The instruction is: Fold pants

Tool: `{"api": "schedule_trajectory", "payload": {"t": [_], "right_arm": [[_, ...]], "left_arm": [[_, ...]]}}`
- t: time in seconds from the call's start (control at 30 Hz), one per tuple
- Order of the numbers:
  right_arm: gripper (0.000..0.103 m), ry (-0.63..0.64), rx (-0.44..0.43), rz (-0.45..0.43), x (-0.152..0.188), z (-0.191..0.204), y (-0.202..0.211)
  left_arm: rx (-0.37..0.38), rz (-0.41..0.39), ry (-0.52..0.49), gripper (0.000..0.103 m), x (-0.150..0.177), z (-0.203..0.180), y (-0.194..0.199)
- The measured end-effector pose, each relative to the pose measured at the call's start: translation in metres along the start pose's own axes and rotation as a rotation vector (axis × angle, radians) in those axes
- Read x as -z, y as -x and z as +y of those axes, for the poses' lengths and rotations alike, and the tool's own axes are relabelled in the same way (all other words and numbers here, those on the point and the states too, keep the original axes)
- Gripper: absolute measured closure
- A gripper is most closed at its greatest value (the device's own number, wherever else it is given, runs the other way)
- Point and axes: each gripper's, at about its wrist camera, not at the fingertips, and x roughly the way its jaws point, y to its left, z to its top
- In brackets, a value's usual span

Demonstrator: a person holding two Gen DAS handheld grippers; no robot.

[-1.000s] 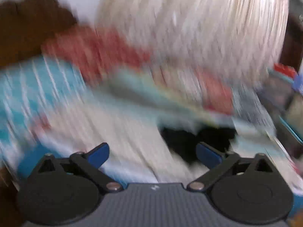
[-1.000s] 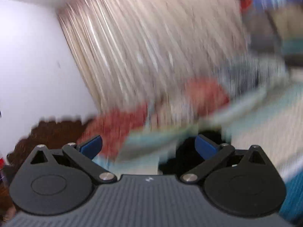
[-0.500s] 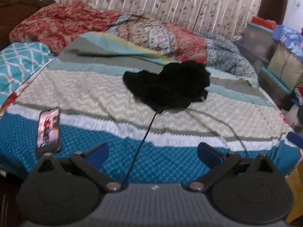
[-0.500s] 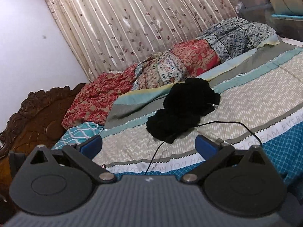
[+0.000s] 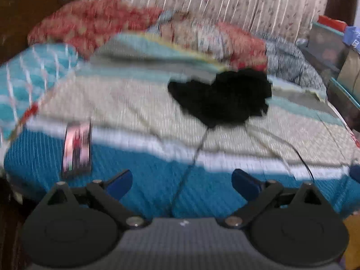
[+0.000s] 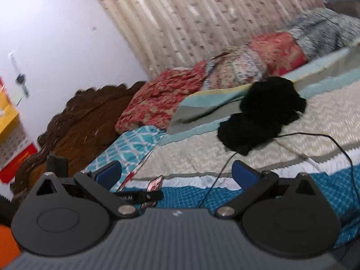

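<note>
Striped cotton in cream, grey and teal covers the bed [image 5: 139, 112], which fills the space ahead of both hand-held grippers. On it, well ahead of the left hand-held gripper [image 5: 181, 181] and a little to its right, lie the pants [image 5: 221, 96]: a black, crumpled heap with no leg or waistband that I can tell apart. From the right hand-held gripper [image 6: 176, 172] the same heap sits ahead and to the right. The cloth looks soft, limp and light; it should sag and bunch when lifted, not hold a shape, so I judge it needs shaking out flat first. The best hold is likely an outer edge of the heap, one hand-held gripper at each side, pinching a few layers rather than the thick middle. A thin black cable [image 5: 191, 166] runs from near the pants toward the left hand-held gripper and could snag. A phone [image 5: 77, 149] lies ahead-left of it. Both hand-held grippers stand wide, empty, well short of the pants.
</note>
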Motion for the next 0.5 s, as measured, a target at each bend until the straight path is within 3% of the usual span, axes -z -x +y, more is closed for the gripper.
{"api": "schedule_trajectory", "payload": {"t": [0.07, 0.13, 0.17, 0.2, 0.27, 0.37, 0.4, 0.43, 0.5], "right_arm": [[0.000, -0.038, 0.037, -0.041, -0.004, -0.011, 0.006], [0.005, -0.072, 0.114, -0.103, -0.010, -0.022, 0.017], [0.014, -0.079, 0.152, -0.125, -0.014, -0.024, 0.022], [0.032, -0.079, 0.190, -0.140, -0.019, -0.029, 0.028], [0.049, -0.080, 0.253, -0.170, -0.029, -0.037, 0.042], [0.053, -0.104, 0.337, -0.277, -0.050, -0.049, 0.081], [0.053, -0.095, 0.375, -0.321, -0.059, -0.049, 0.099], [0.053, -0.078, 0.403, -0.345, -0.065, -0.047, 0.106], [0.053, -0.006, 0.483, -0.410, -0.081, -0.037, 0.131]], "left_arm": [[-0.040, -0.035, -0.066, 0.004, -0.014, -0.009, -0.018], [-0.032, -0.032, -0.085, 0.005, -0.029, -0.015, -0.048], [-0.020, -0.023, -0.088, 0.006, -0.035, -0.019, -0.065], [-0.018, -0.014, -0.106, 0.008, -0.041, -0.026, -0.084], [-0.031, 0.002, -0.166, 0.017, -0.046, -0.041, -0.120], [-0.001, 0.114, -0.231, 0.033, -0.041, -0.062, -0.177], [0.002, 0.176, -0.262, 0.052, -0.036, -0.068, -0.196], [-0.016, 0.225, -0.280, 0.077, -0.030, -0.072, -0.210], [-0.004, 0.300, -0.270, 0.097, -0.019, -0.070, -0.223]]}}
